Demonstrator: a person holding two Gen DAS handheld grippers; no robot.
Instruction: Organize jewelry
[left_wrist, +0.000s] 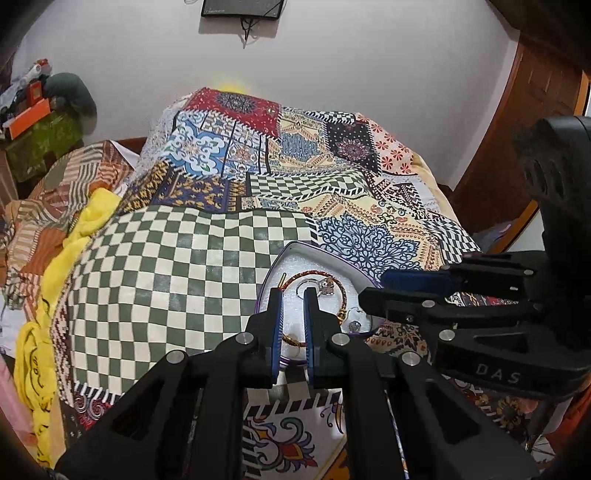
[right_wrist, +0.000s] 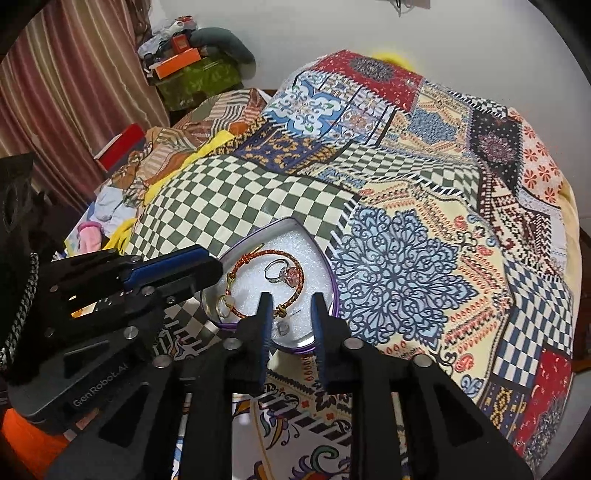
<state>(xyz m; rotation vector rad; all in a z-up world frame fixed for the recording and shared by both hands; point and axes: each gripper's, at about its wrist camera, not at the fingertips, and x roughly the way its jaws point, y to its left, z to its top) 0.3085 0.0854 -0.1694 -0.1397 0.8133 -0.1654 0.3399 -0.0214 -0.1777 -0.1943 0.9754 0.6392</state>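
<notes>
A heart-shaped tin with a purple rim (right_wrist: 334, 291) and white foam lining lies on a patchwork quilt. In it lie a red-and-gold braided bracelet (right_wrist: 299, 275), a silver ring with a pink stone (right_wrist: 284, 274) and a small clear piece (right_wrist: 282, 328). My right gripper (right_wrist: 290, 301) hovers over the tin's near edge, open and empty. My left gripper (left_wrist: 293, 295) is also open and empty above the tin (left_wrist: 291, 246), with the bracelet (left_wrist: 314, 274) and ring (left_wrist: 325, 286) just beyond its tips. Each gripper shows side-on in the other's view, left (right_wrist: 177, 264) and right (left_wrist: 399, 291).
The quilt (right_wrist: 406, 221) covers a mounded bed. Yellow cloth (left_wrist: 55, 266) and crumpled bedding lie at the left. Boxes (right_wrist: 184, 62) are stacked by the far wall beside a striped curtain (right_wrist: 74, 92). A wooden door (left_wrist: 517, 122) stands at the right.
</notes>
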